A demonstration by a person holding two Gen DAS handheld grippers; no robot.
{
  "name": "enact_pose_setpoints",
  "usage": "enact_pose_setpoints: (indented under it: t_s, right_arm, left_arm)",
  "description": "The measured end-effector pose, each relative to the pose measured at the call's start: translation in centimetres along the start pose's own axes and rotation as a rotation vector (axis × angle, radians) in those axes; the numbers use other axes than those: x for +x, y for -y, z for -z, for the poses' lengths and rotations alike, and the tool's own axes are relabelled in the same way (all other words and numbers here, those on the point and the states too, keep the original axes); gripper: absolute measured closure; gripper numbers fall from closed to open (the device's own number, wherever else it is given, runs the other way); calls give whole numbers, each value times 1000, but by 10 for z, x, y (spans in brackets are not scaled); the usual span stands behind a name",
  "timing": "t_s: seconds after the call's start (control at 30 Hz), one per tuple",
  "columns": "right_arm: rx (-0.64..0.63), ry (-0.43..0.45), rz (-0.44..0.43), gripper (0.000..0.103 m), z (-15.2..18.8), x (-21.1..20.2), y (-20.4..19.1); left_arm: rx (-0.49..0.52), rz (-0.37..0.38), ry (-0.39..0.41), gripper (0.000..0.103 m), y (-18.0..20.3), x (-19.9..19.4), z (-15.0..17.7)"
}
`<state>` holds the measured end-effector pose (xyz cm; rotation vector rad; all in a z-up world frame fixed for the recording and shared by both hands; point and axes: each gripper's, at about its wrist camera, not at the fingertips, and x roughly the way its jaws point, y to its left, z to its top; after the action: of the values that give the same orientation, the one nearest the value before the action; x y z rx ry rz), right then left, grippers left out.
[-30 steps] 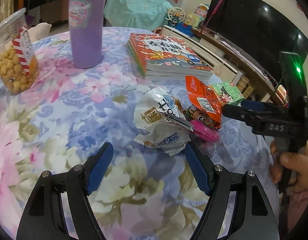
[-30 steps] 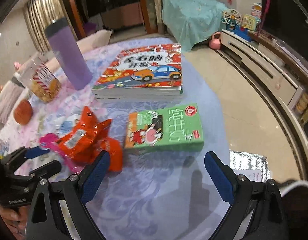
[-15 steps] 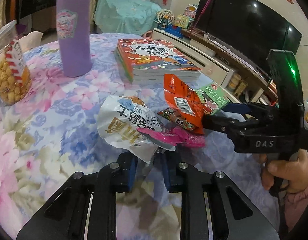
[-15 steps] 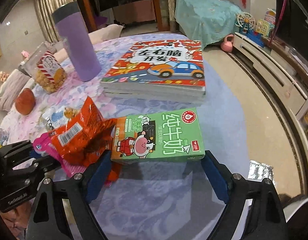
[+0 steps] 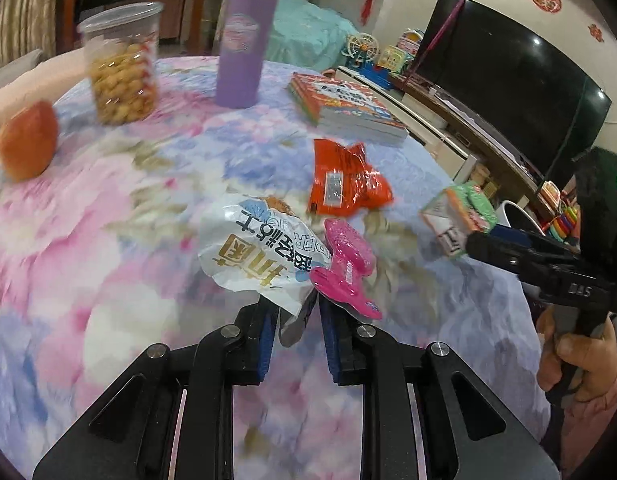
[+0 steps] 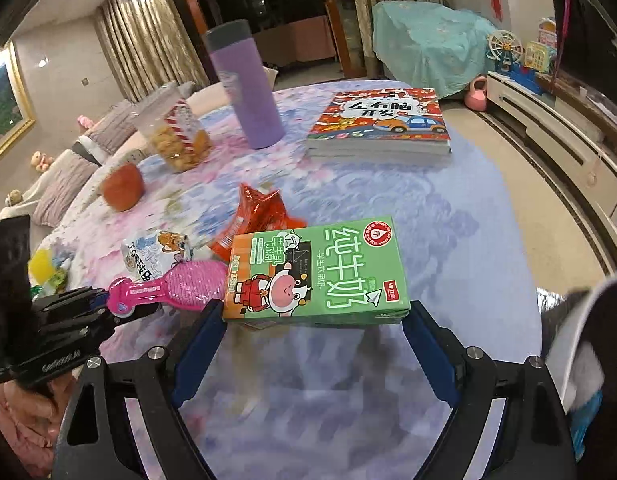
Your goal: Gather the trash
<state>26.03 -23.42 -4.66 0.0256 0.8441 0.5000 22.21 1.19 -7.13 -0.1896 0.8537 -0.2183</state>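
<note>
Left hand-held gripper [image 5: 294, 312] pinches white wrapper [image 5: 256, 252]; right hand-held gripper [image 6: 314, 328] clamps milk carton [image 6: 320, 276] between wide-spread fingers.

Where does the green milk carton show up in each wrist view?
Left wrist: green milk carton at right of centre, held in the right gripper off the table's edge.
Right wrist: the carton fills low centre, between the gripper's fingers.
Shared landmark: the purple bottle stands far behind in both views.
</note>
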Motion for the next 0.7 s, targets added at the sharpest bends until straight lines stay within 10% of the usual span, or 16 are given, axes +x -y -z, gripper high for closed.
enact_pose_setpoints:
  t_s: [0.7]
  right_arm:
    - [130, 56, -12, 13, 92, -70, -17]
  left_arm:
    - [130, 86, -2, 83, 52, -55, 59]
